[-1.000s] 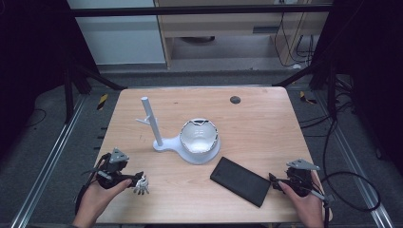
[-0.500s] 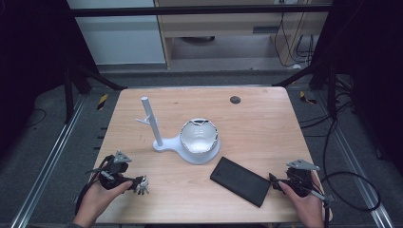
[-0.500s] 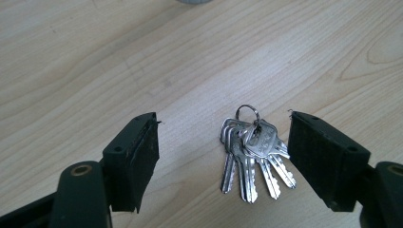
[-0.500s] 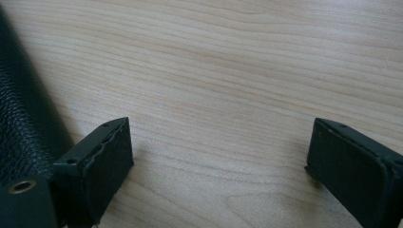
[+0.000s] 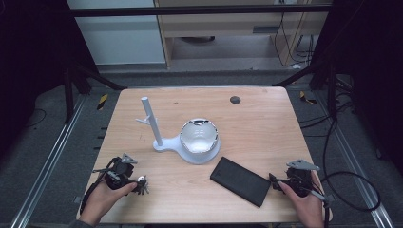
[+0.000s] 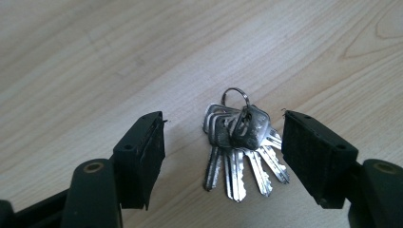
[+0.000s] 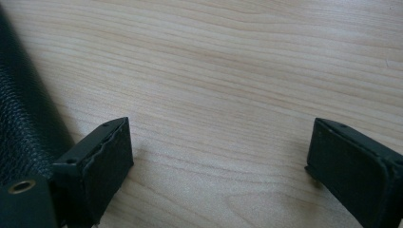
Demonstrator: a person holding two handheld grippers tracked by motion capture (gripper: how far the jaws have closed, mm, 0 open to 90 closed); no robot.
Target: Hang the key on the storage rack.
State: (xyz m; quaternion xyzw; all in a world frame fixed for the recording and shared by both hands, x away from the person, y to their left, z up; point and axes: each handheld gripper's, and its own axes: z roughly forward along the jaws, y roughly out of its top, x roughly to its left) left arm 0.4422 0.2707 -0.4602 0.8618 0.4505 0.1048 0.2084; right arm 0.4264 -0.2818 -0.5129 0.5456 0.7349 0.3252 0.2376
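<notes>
Left gripper (image 6: 223, 142) open, jaws just been closing in around one bunch of keys (image 6: 237, 142) that lies flat on the table (image 5: 266, 123) at lower left of the high view, pads not touching it. Four keys counted on one ring; ring end points away from the gripper, blades fan back toward it, no readable markings. Right gripper (image 7: 218, 161) open over bare wood at lower right, one black case (image 5: 240, 181) just beside its left jaw.
</notes>
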